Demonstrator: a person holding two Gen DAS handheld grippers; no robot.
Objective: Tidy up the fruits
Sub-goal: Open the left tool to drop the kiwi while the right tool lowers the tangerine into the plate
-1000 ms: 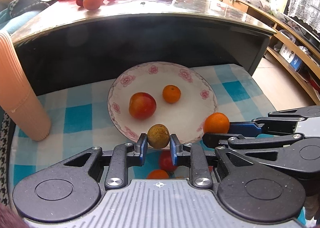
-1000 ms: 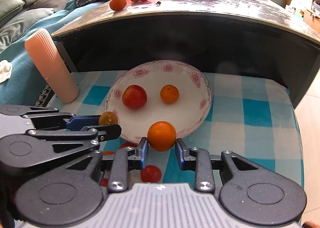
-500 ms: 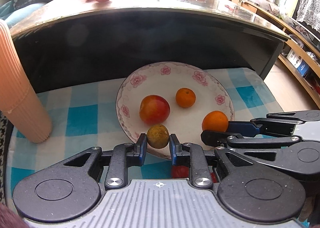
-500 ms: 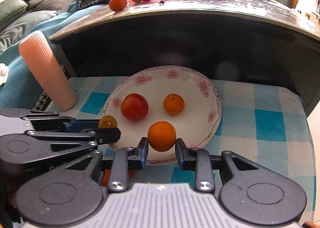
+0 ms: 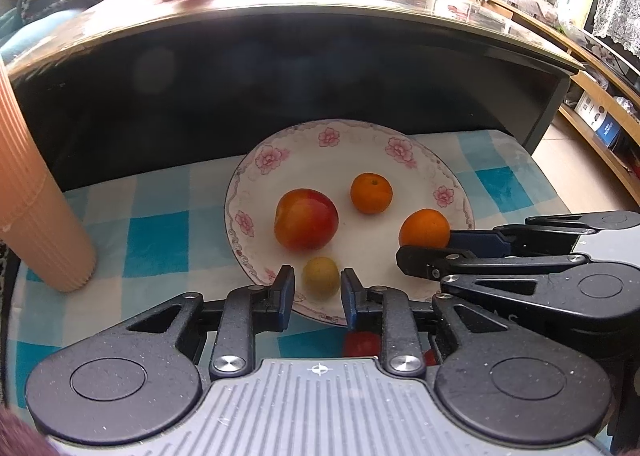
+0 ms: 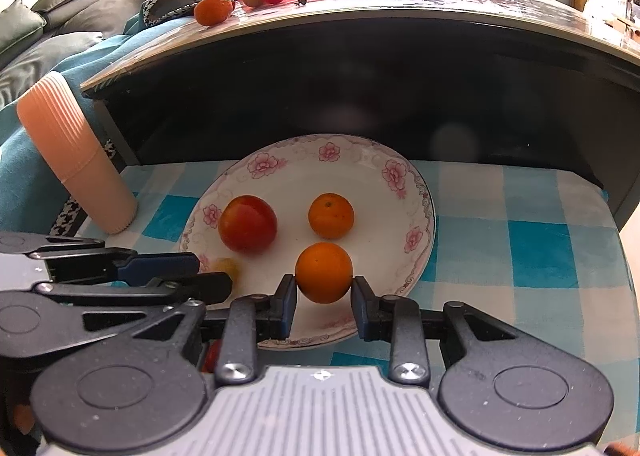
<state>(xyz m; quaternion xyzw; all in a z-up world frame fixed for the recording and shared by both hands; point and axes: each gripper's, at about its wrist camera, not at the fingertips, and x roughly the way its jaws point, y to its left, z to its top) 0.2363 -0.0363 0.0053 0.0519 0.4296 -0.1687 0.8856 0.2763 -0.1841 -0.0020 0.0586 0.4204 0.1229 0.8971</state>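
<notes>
- The left gripper (image 5: 316,290) stands slightly parted around the small yellow-green fruit (image 5: 320,277), which lies on the near rim of the plate (image 5: 400,144); pads apparently clear of it.
- The right gripper (image 6: 323,298) pinches the orange (image 6: 324,273) across its middle, over the plate's near right; likely light, firm, smooth and apt to roll.
- The right wrist view almost hides the small fruit; the left wrist view shows it whole.
</notes>
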